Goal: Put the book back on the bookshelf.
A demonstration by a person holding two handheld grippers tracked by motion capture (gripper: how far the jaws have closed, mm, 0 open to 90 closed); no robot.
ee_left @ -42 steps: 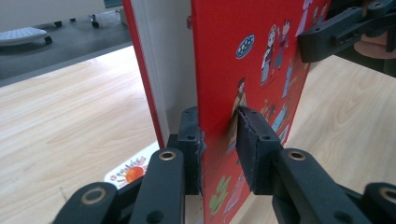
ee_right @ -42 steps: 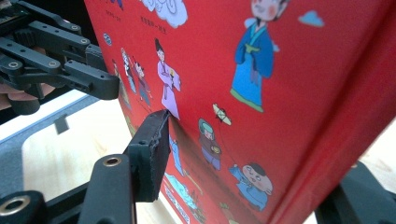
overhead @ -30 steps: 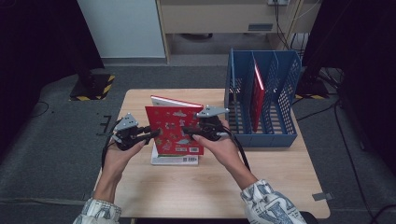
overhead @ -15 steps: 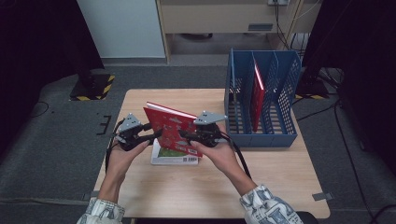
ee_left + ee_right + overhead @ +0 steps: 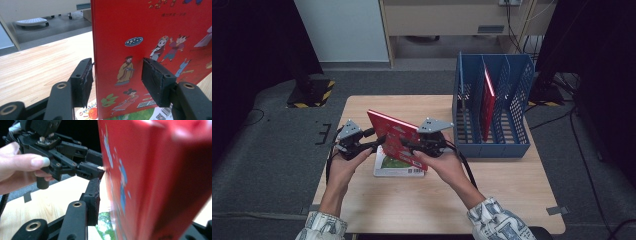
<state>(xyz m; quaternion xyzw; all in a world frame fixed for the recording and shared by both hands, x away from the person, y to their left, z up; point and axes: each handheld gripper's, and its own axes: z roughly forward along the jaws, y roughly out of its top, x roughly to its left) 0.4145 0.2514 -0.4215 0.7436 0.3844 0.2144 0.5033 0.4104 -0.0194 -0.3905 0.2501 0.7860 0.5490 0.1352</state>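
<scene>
**Red book (image 5: pixel 393 136) tilted above the tabletop (image 5: pixel 492 185), one grip left**
High view: right gripper (image 5: pixel 408 145) carries it. Left gripper view: jaws, just opening, stand released around it. Right gripper view: jaws, just closing, clench one edge; the book could pivot and slip out.

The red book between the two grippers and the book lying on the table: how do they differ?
The red book is lifted and tilted on edge; the book on the table lies flat under it. The red book's cover is red with cartoon figures; the flat one shows green and white with a barcode. Both sit left of the blue file rack.
</scene>
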